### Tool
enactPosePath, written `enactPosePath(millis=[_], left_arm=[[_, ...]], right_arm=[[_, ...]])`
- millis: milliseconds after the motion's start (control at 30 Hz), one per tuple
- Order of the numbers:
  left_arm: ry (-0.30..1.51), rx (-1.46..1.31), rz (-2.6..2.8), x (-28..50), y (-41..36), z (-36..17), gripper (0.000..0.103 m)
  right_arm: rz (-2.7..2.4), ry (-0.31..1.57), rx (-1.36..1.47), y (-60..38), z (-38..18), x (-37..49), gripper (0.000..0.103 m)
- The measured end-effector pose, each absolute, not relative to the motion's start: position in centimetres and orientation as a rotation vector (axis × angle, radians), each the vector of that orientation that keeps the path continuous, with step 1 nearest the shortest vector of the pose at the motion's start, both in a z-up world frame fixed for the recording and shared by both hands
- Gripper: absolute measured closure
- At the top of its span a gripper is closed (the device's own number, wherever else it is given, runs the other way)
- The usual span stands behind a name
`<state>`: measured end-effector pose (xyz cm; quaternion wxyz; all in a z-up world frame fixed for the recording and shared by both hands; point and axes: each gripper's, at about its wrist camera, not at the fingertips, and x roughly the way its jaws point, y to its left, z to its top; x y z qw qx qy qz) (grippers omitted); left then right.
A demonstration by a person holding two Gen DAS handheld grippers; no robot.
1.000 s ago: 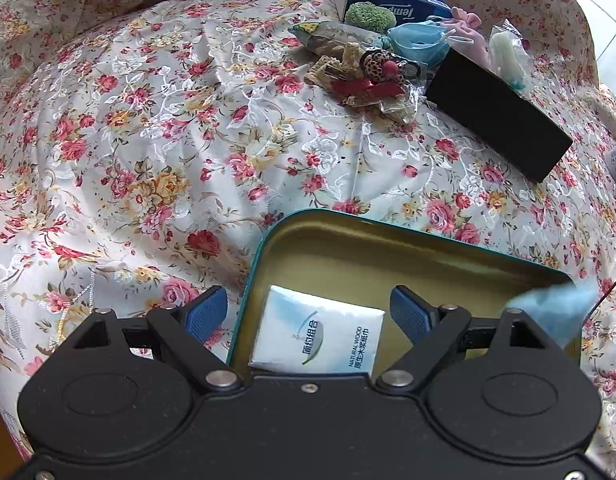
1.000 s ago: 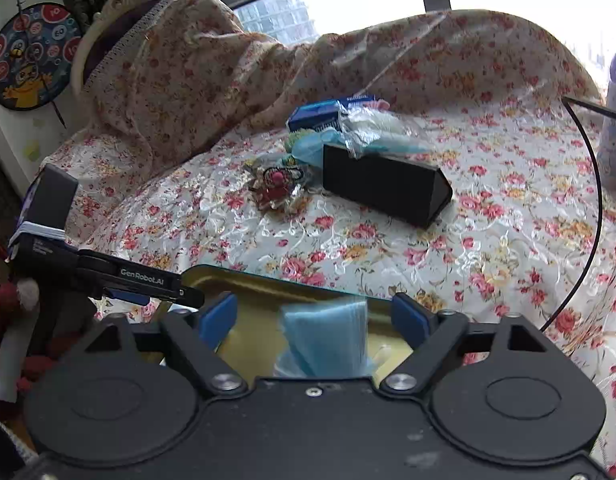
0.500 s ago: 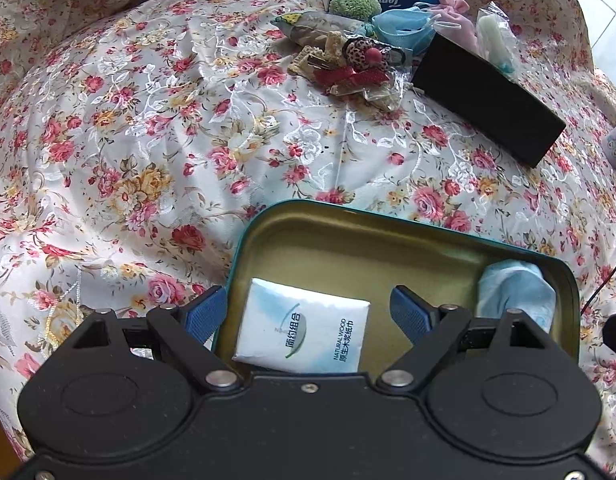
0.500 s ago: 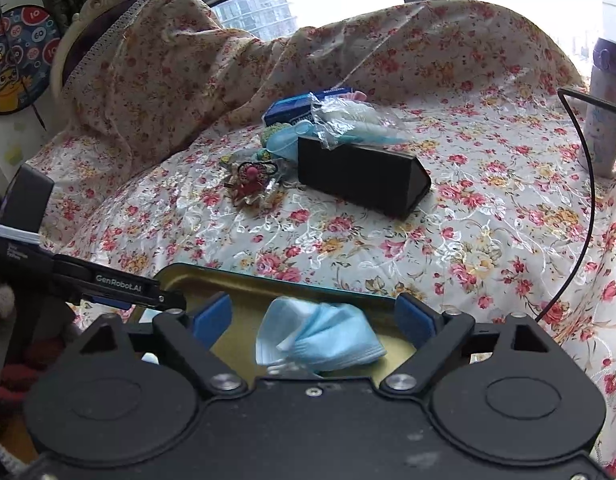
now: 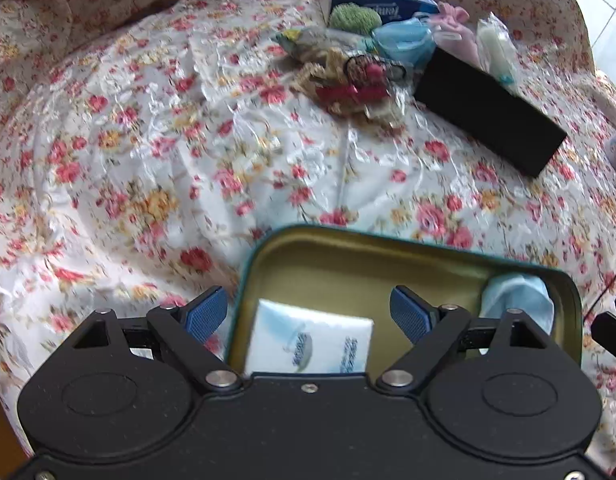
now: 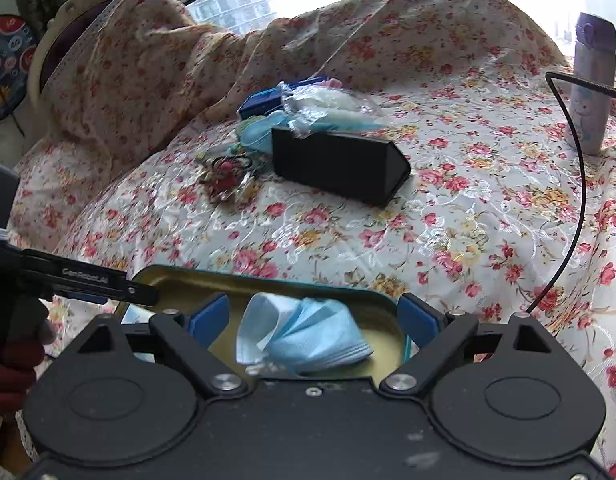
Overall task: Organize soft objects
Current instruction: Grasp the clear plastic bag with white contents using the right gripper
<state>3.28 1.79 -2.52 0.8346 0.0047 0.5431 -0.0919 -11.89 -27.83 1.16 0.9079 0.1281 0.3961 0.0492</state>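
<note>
Tin [image 5: 408, 248]: shallow rounded-rectangle metal tray, teal rim, dull gold interior; rests on the floral cloth [image 5: 147, 160], a glossy embossed fabric with a rose print.
Tissue pack [image 5: 308, 344]: flat, rectangular, white-and-blue plastic wrap; lies flat in the tin's left portion.
Face mask [image 6: 303, 332]: pale blue, pleated, crumpled soft fabric; lies in the tin's right end.
Left gripper [image 5: 308, 312]: ribbed blue pads spread, one outside the tin's left rim, one above its interior; grips nothing.
Right gripper [image 6: 308, 316]: jaws have just been opening; pads spread clear of the mask lying between them.
Black case [image 6: 340, 164]: matte triangular prism; on the cloth beyond the tin.
Loose pile [image 5: 360, 60]: wrapped and knitted soft items, beside the case, beyond the tin.
</note>
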Motion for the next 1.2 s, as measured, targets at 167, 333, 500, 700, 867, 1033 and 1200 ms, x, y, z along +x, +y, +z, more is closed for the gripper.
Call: enactPosePath(millis=[167, 333, 500, 700, 867, 1033, 1200], left_arm=[[1.119, 0.019, -0.173, 4.7, 2.0, -1.8, 0.018], [1.084, 0.031, -0.155, 6.4, 1.9, -1.1, 0.018], [1.061, 0.028, -0.146, 8.1, 1.7, -0.7, 0.018], [1.059, 0.032, -0.153, 9.5, 0.9, -0.9, 0.018], [1.065, 0.04, -0.152, 10.8, 0.2, -1.3, 0.018], [1.072, 0.044, -0.154, 12.0, -0.6, -1.7, 0.018], [1.081, 0.051, -0.159, 12.9, -1.4, -2.1, 0.018]], right_arm=[[0.072, 0.807, 0.286, -28.6, 1.0, -11.0, 0.01], [0.051, 0.79, 0.301, -29.2, 1.0, -9.8, 0.009], [0.035, 0.754, 0.296, -29.5, 1.2, -7.8, 0.009], [0.005, 0.685, 0.283, -30.2, 1.7, -3.8, 0.008], [-0.004, 0.646, 0.304, -31.3, 2.2, 0.5, 0.008], [-0.014, 0.618, 0.336, -32.1, 3.1, 5.2, 0.007], [-0.011, 0.619, 0.293, -31.9, 4.0, 10.8, 0.007]])
